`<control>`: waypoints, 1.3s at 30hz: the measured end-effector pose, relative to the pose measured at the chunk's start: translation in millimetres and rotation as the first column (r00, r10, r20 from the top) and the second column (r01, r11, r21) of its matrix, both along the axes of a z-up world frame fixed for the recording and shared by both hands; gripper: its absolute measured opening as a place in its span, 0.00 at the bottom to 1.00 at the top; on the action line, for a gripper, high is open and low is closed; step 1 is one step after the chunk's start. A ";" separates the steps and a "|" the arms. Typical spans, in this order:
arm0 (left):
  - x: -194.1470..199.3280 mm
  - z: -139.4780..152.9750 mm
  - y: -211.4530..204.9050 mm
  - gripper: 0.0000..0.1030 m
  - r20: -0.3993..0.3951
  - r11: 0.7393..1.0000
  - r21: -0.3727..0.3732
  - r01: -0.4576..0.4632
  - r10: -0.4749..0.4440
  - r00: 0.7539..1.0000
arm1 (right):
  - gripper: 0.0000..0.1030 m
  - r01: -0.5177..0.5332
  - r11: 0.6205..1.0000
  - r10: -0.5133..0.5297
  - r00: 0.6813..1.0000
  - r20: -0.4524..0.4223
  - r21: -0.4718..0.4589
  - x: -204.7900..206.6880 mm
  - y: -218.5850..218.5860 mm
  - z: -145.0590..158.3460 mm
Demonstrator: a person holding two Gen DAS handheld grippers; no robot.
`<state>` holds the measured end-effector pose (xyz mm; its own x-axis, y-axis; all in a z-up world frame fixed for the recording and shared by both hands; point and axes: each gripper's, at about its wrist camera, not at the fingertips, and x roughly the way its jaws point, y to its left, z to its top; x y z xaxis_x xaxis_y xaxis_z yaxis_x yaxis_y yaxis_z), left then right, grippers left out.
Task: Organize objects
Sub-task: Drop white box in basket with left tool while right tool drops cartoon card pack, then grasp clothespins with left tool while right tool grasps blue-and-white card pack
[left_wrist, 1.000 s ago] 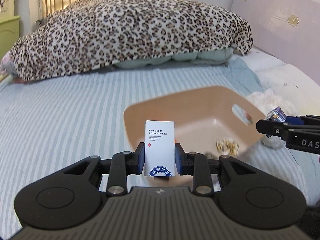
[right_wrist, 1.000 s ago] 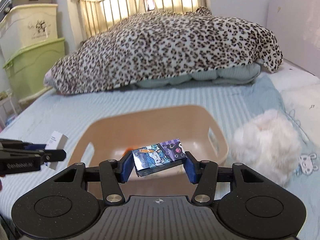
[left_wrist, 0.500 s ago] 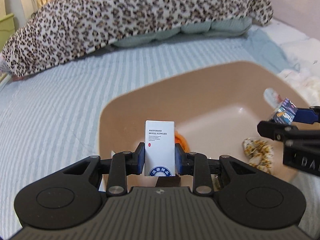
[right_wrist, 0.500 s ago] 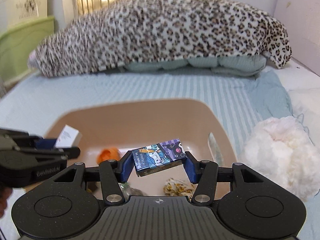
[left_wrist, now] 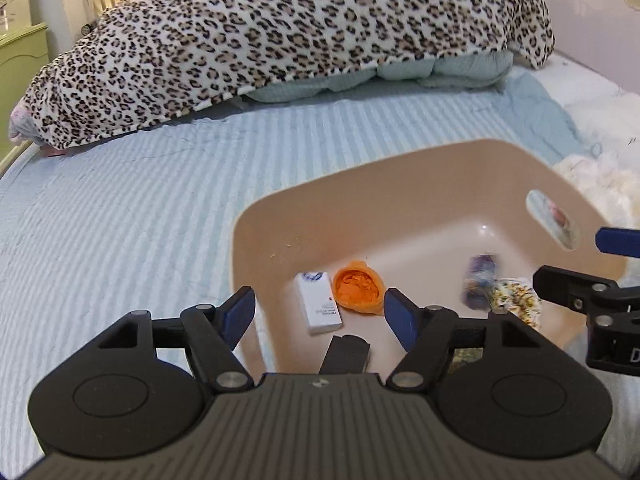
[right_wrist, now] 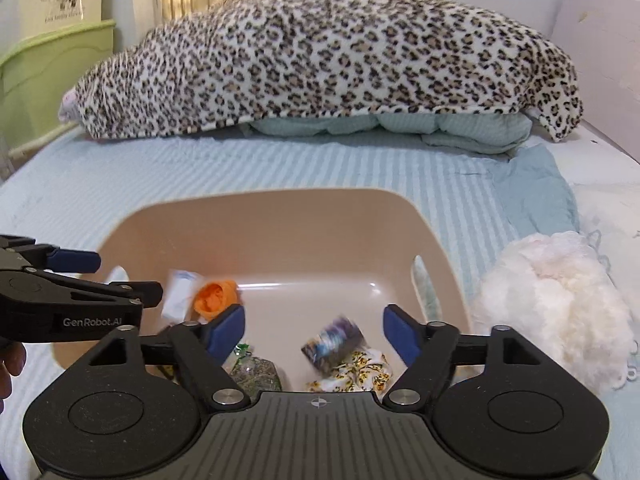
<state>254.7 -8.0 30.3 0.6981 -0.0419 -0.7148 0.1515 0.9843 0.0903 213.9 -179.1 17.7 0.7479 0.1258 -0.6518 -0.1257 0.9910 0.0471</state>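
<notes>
Now, left tongs [left_wrist: 319, 312]: spread wide and empty, hovering over the near left corner of the beige plastic bin [left_wrist: 400, 176].
Right tongs [right_wrist: 313, 327]: spread wide too, empty, above the bin's near right part; in the left view their blue-padded tips enter from the right edge.
Beige bin: sits on the pale blue striped bed sheet [left_wrist: 120, 216], with an oval handle slot [left_wrist: 554, 219] in its right wall.
White rectangular carton with small black print [left_wrist: 319, 302]: lies flat on the bin floor at the left, just beside the crumpled orange piece [left_wrist: 357, 292].
Dark patterned small box [right_wrist: 332, 343]: blurred, in the bin's right part, against the white cloth with yellow-brown spots [right_wrist: 356, 374]; whether it rests or is in the air cannot be told.
Black flat object [left_wrist: 347, 354]: at the bin's near edge, partly hidden by the left tongs' body.
Greenish crinkled packet [right_wrist: 256, 372]: near the bin's front wall.
Fluffy white plush [right_wrist: 556, 304]: on the bed just right of the bin.
Leopard-print blanket [right_wrist: 320, 60]: heaped across the far end of the bed.
</notes>
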 end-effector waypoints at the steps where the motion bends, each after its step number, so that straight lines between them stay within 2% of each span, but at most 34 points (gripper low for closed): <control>1: -6.1 5.1 0.5 0.73 0.009 1.000 -0.001 -0.004 0.004 1.000 | 0.79 0.000 1.000 0.000 1.000 0.005 0.006 -5.4 -1.8 4.9; 4: -25.9 15.9 4.0 0.78 0.032 1.000 0.015 -0.018 0.018 0.999 | 0.88 -0.003 1.000 0.003 1.000 0.028 -0.002 -23.9 -5.2 15.8; 6: -37.9 17.8 8.3 0.78 0.029 1.000 0.021 -0.017 0.016 0.999 | 0.90 -0.012 1.000 0.013 0.999 0.042 -0.020 -36.3 -6.0 19.9; 12: -68.8 3.2 25.5 0.78 -0.048 1.000 0.008 -0.029 0.029 0.998 | 0.90 -0.051 0.998 0.051 0.999 0.016 -0.035 -64.9 -7.1 16.2; 19: -84.1 -44.2 32.7 0.78 -0.168 1.000 0.002 -0.027 0.027 0.985 | 0.91 -0.100 0.993 0.094 0.992 -0.085 -0.067 -74.7 6.1 -15.2; 22: -87.7 -63.0 30.7 0.78 -0.195 1.000 0.007 -0.025 0.026 0.980 | 0.91 -0.125 0.990 0.115 0.985 -0.132 -0.071 -75.2 11.5 -34.2; 27: -82.8 -84.8 28.3 0.78 -0.244 0.999 -0.025 -0.035 0.028 0.969 | 0.91 -0.166 0.983 0.148 0.966 -0.210 -0.072 -71.1 20.0 -61.3; 33: -78.7 -102.0 26.9 0.78 -0.292 0.997 -0.060 -0.043 0.023 0.956 | 0.91 -0.181 0.982 0.163 0.958 -0.234 -0.059 -65.1 28.3 -78.6; 36: -82.8 -106.1 25.9 0.78 -0.292 0.998 -0.048 -0.029 0.014 0.956 | 0.90 -0.179 0.983 0.163 0.957 -0.239 -0.046 -57.8 29.6 -83.8; 39: -86.0 -107.8 25.8 0.75 -0.294 0.999 -0.035 -0.025 0.014 0.956 | 0.84 -0.185 0.982 0.169 0.956 -0.240 -0.045 -56.8 32.0 -87.8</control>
<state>168.6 17.9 -77.5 0.4582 -0.0616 -0.8867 0.1463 0.9892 0.0069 157.1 -147.1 -70.2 0.5427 0.1928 -0.8175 -0.2928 0.9557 0.0310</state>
